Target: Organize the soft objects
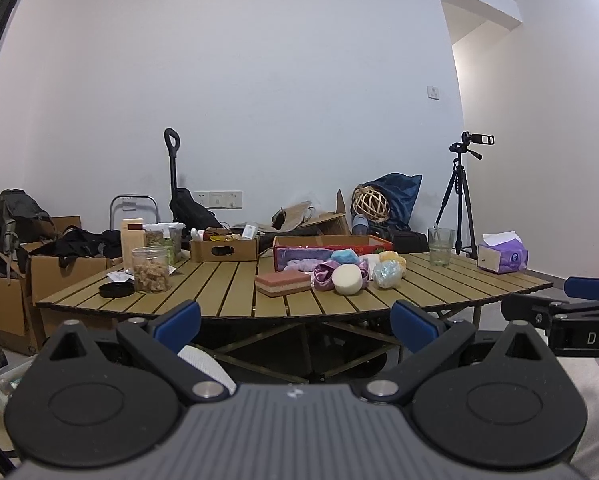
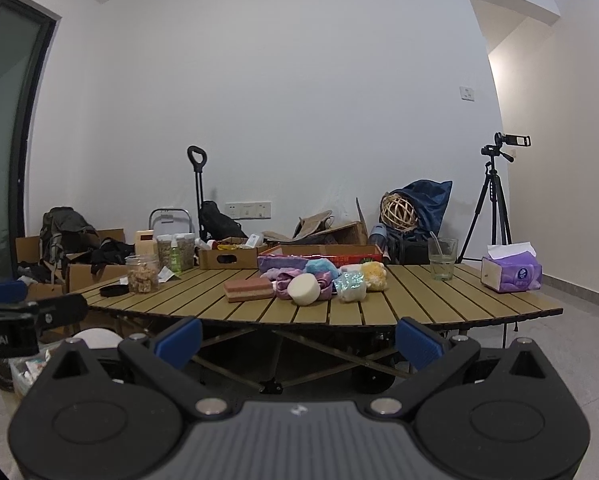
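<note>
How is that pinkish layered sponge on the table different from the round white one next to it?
The layered sponge is a flat rectangular block with pink and pale bands; the round white sponge is a plain cream disc. The layered sponge lies flat and apart on bare slats, while the round white sponge stands tilted on edge against the purple cloth. Both sit untouched on the table, beyond both open grippers.

Random stuff around: open jar of snacks (image 1: 151,275) with its black lid (image 1: 116,290) beside it, tissue box (image 1: 502,257), drinking glass (image 1: 441,246), camera tripod (image 1: 461,196) by the wall.
</note>
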Tool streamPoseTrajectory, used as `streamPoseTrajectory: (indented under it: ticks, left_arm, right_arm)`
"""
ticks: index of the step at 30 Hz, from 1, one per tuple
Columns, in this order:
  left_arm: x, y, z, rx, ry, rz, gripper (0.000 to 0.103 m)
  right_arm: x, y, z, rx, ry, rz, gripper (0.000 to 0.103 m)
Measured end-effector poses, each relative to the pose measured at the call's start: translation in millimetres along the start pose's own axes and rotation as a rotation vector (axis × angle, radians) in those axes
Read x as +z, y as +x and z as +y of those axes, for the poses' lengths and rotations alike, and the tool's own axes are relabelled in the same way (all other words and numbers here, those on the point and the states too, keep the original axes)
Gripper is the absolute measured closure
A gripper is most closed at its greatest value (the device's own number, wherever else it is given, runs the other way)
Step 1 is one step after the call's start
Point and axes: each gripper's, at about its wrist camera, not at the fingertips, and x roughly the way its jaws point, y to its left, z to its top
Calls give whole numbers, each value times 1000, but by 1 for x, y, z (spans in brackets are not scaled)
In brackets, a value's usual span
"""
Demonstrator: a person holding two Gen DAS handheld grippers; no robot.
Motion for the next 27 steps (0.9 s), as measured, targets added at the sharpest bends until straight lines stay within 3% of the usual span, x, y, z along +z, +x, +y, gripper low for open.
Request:
streamPoseTrajectory:
  ticks: [6,11,13,17,19,20,21,22,23,25,27]
  left_arm:
    - [5,49,4,19,6,25,0]
    - [14,116,17,37,-26,67,0]
    - [23,153,26,57,-59,92,0]
    - [36,233,45,60,-126,124,0]
    - [39,273,53,53,-150,180,0]
    - [40,297,57,43,-174,227,3]
    - [41,314,62,33,-198,253,6]
    - [41,335,68,33,-234,279,15]
    - [40,351,73,40,-259,305,26]
    - [39,388,85,53,-321,364,36]
    - [35,422,96,29,-393,399,36]
  right_arm:
    - [6,45,-15,-15,24,-3,0]
    - [20,97,-31,-9,32,-29,0]
    - [26,128,-38,38,41,-49,0]
    - [44,209,-42,176,20,81,0]
    - [55,255,-39,207,5,128,2]
    - [61,276,-36,209,1,143,5]
    - [66,297,-33,220,4,159,16]
    - [72,326,-30,246,14,193,29]
    - [76,352,-26,274,30,233,35]
    - [82,404,-18,343,65,303,49]
    - [82,456,-8,404,78,361,56]
